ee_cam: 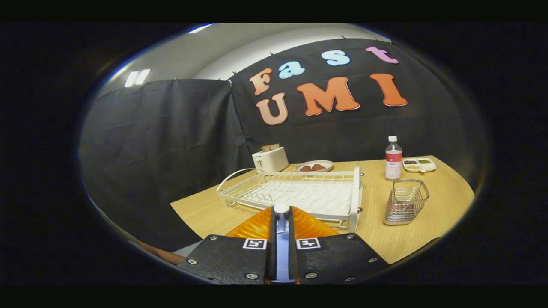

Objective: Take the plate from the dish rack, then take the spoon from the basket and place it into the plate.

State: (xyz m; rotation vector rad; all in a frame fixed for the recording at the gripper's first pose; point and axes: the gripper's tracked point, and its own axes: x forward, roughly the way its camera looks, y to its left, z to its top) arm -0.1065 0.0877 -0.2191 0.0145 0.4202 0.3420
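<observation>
tool (281, 222) nearly closed, both fingers (271, 239) pressed against a metal spoon (281, 212) held upright between them, its rounded end poking up just past the fingertips. directly behind and under the fingers, an orange ribbed plate (252, 226), lying on the wooden surface (411, 239) at the near edge, partly hidden by the tool body. just beyond the plate, a white wire dish rack (299, 192) with a white drip tray, no dishes showing in it. off to the right of the rack, standing apart from it, a wire metal basket (405, 201), upright. behind the basket, a clear plastic bottle (393, 158) with a white cap and red label, and beside that, at the far right corner, a small white divided tray (419, 164) with bits of food in its compartments. behind the rack, a white toaster (270, 159) with slices sticking out of the top, and next to it a pale plate with brown food (314, 166). black cloth wall (162, 141) around the back and left of the surface. spoon above the orange plate, gripped and not resting in it; cannot tell how near its lower end comes to the plate.
</observation>
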